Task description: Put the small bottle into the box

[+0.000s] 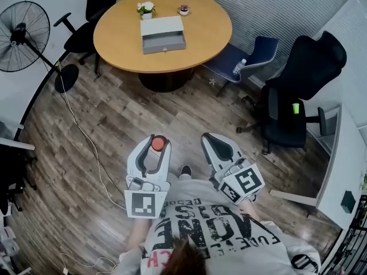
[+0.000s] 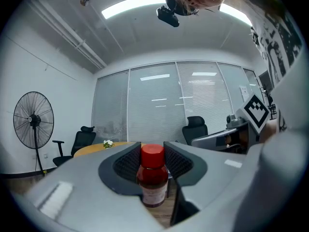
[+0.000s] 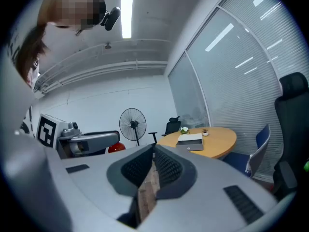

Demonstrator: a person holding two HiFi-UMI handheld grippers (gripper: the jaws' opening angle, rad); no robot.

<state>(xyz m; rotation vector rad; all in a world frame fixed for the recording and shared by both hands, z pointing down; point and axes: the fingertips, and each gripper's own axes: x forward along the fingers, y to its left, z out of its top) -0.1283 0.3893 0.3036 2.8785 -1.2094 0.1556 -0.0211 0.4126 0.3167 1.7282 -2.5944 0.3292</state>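
Note:
A small bottle (image 2: 153, 180) with a red cap and red contents stands upright between the jaws of my left gripper (image 2: 153, 164), which is shut on it. From the head view the cap (image 1: 158, 144) shows at the tip of the left gripper (image 1: 156, 146), held over the wooden floor in front of the person. My right gripper (image 1: 210, 140) hangs beside it, shut with nothing between its jaws (image 3: 153, 154). The grey box (image 1: 163, 34) lies open-topped on the round wooden table (image 1: 200, 44) well ahead of both grippers, and the right gripper view also shows the box (image 3: 189, 141).
Two small plant pots (image 1: 146, 9) stand behind the box. A floor fan (image 1: 23, 36) and its cable are at the left. Black office chairs (image 1: 298, 90) and a blue chair with a water bottle (image 1: 239, 66) stand at the right. A desk edge (image 1: 335, 176) is at the far right.

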